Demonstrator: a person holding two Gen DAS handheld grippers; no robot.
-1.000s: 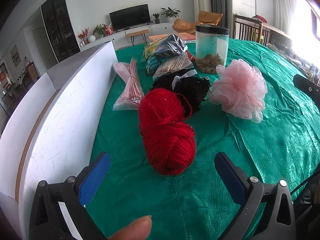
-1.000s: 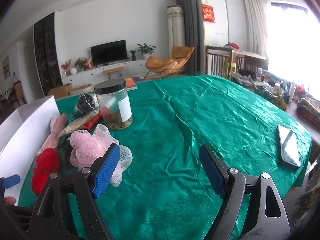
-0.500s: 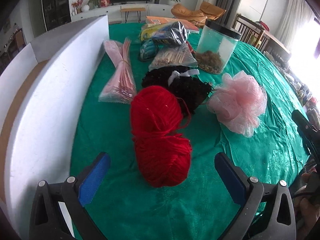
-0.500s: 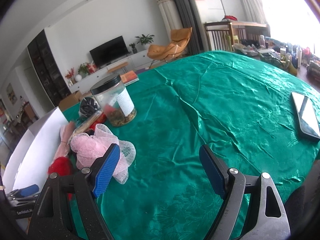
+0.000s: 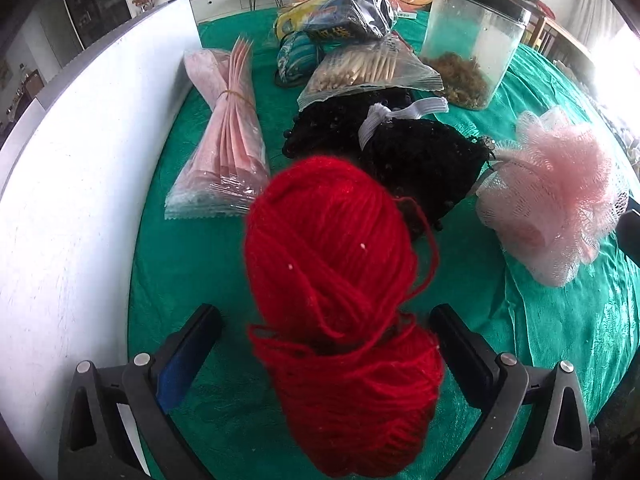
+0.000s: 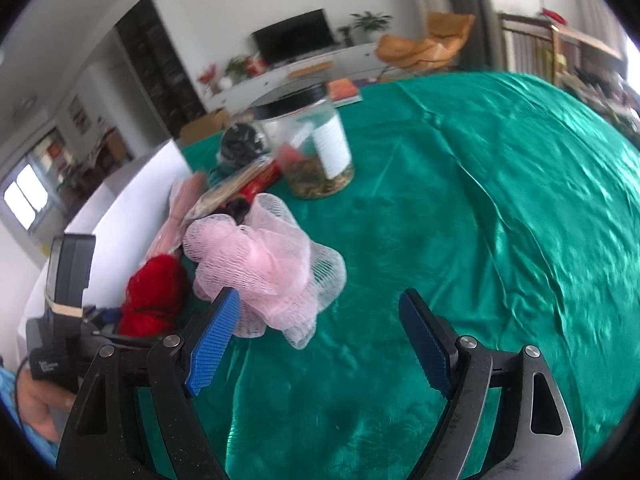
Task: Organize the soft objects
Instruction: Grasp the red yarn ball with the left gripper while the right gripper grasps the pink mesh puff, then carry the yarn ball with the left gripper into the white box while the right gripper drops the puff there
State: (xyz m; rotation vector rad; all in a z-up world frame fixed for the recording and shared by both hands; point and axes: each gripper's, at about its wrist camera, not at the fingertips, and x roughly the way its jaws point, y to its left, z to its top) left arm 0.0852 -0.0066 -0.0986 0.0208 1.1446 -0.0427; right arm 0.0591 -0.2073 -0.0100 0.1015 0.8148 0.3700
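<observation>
A red yarn skein [image 5: 340, 300] lies on the green tablecloth [image 5: 560, 340], its near end between the open fingers of my left gripper [image 5: 324, 344], which are not touching it. It also shows in the right wrist view [image 6: 154, 296]. Behind it lies a black knitted piece [image 5: 416, 160] with a white band. A pink mesh pouf [image 5: 556, 196] sits to the right. In the right wrist view the pouf [image 6: 264, 264] lies just ahead of my open right gripper [image 6: 320, 344], by its left finger.
A white box wall [image 5: 80, 184] runs along the left. Further back lie a pink packet bundle [image 5: 228, 144], a bag of sticks [image 5: 360, 68], snack bags [image 5: 340, 24] and a clear jar [image 5: 468, 40]. The left gripper body [image 6: 64, 304] shows in the right wrist view.
My left gripper has moved forward over the red yarn, which now sits between its fingers. My right gripper has swung left and closer to the pink pouf.
</observation>
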